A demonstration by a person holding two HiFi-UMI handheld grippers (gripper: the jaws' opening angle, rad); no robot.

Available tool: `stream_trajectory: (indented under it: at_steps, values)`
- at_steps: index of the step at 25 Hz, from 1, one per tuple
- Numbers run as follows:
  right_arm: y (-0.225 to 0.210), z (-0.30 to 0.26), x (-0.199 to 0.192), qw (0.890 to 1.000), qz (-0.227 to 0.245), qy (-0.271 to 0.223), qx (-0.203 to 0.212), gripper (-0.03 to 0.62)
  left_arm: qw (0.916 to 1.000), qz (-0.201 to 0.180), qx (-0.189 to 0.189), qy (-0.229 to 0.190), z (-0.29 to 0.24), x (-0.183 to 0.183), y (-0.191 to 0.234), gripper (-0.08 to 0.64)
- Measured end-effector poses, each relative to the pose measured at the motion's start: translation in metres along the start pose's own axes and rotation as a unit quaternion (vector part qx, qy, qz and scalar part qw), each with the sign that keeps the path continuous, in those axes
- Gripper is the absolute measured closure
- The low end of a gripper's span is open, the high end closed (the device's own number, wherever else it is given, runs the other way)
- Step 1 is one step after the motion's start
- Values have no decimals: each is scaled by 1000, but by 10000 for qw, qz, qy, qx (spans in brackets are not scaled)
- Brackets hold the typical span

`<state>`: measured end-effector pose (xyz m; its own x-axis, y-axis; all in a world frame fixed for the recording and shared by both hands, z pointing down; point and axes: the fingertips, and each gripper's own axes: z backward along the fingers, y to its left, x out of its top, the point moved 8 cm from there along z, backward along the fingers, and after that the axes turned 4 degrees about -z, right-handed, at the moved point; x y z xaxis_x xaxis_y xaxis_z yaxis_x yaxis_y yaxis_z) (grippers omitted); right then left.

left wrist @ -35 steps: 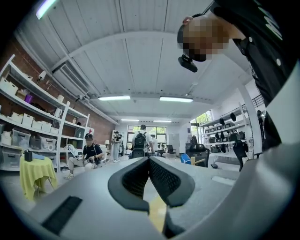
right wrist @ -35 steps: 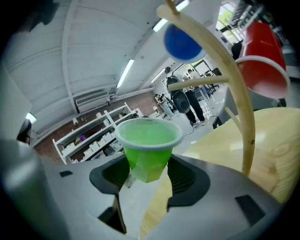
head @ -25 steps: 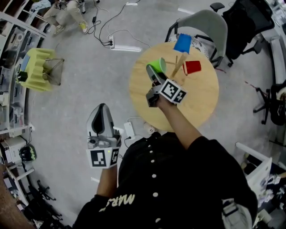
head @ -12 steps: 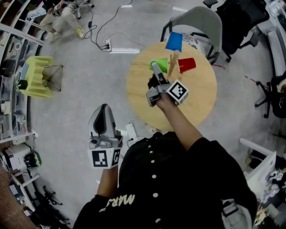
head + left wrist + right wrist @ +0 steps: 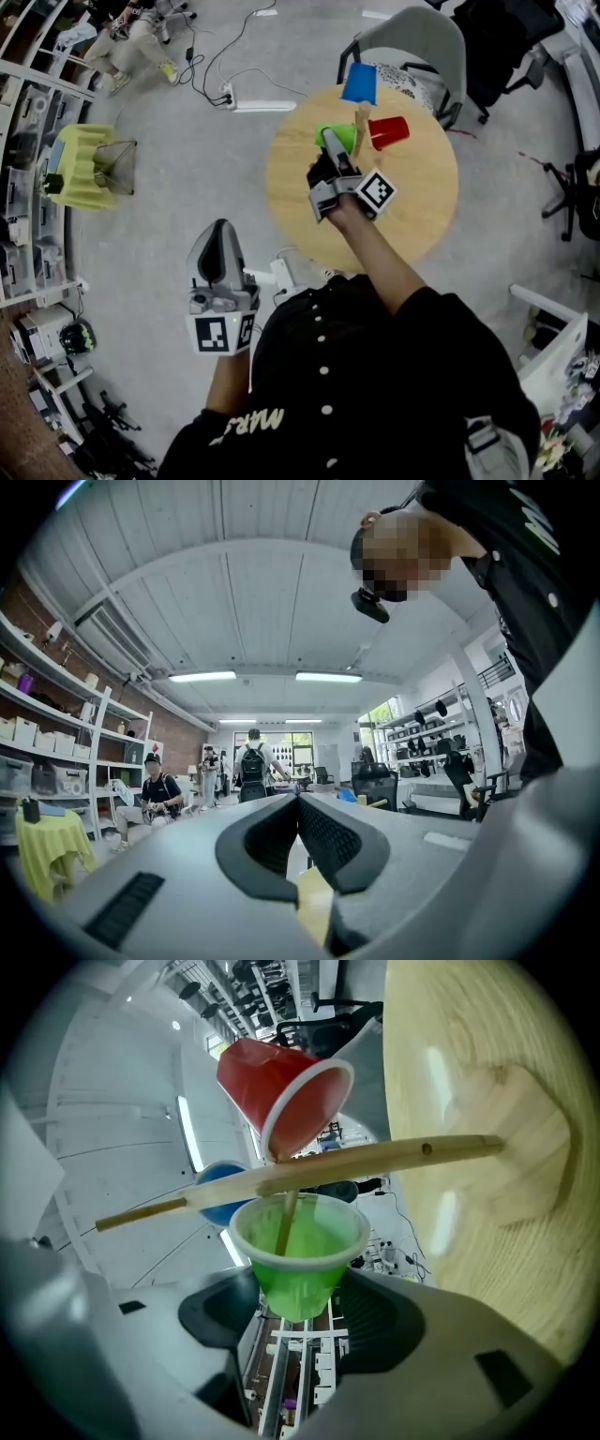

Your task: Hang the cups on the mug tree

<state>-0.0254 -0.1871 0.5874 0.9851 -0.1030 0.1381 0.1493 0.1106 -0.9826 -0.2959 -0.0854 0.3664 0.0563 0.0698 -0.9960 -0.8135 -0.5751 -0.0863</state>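
Hanging the last cup: the right gripper [image 5: 295,1305] grasps the green cup [image 5: 298,1241] by its base, though the jaws have just eased wider. A peg of the mug tree [image 5: 375,1159] sits inside the cup. In the head view, green is at 9 o'clock of the stem, the red cup [image 5: 281,1091] at 3 and the blue cup [image 5: 359,82] at 12. The left gripper [image 5: 217,234] is clenched and empty. Next move: release fully, then back straight out without dragging the cup.
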Motion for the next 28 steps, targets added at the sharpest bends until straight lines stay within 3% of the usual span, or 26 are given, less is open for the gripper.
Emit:
stream_trajectory:
  at_steps: [2, 4, 8, 11, 14, 16, 20, 24, 28]
  values:
    - [0, 2, 1, 10000, 43, 20, 3, 317, 10000, -2, 0, 7, 1, 0, -2, 566]
    - [0, 5, 3, 10000, 26, 36, -6, 252, 10000, 5, 8, 9, 1, 0, -4, 566]
    - [-1, 13, 7, 9996, 184, 90, -195, 235, 10000, 33, 5, 3, 1, 0, -8, 566]
    - [1, 21, 10, 9962, 639, 309, -511, 236, 10000, 62, -27, -23, -2, 1, -13, 566]
    - [9, 38, 8, 9837, 1292, 779, -975, 250, 9999, 111, -58, -57, -6, 1, -21, 566]
    - [18, 51, 13, 9641, 2127, 1147, -1099, 296, 9998, 158, -59, -102, -11, 3, -28, 566]
    - [32, 76, 35, 8936, 3766, 1942, -1482, 385, 9993, 236, -48, -274, -22, 8, -40, 566]
    - [53, 100, 64, 8335, 4849, 2088, -1627, 469, 9989, 280, -53, -360, -31, 10, -52, 566]
    - [89, 119, 91, 7952, 5534, 1927, -1557, 532, 9986, 304, -87, -431, -40, 15, -67, 566]
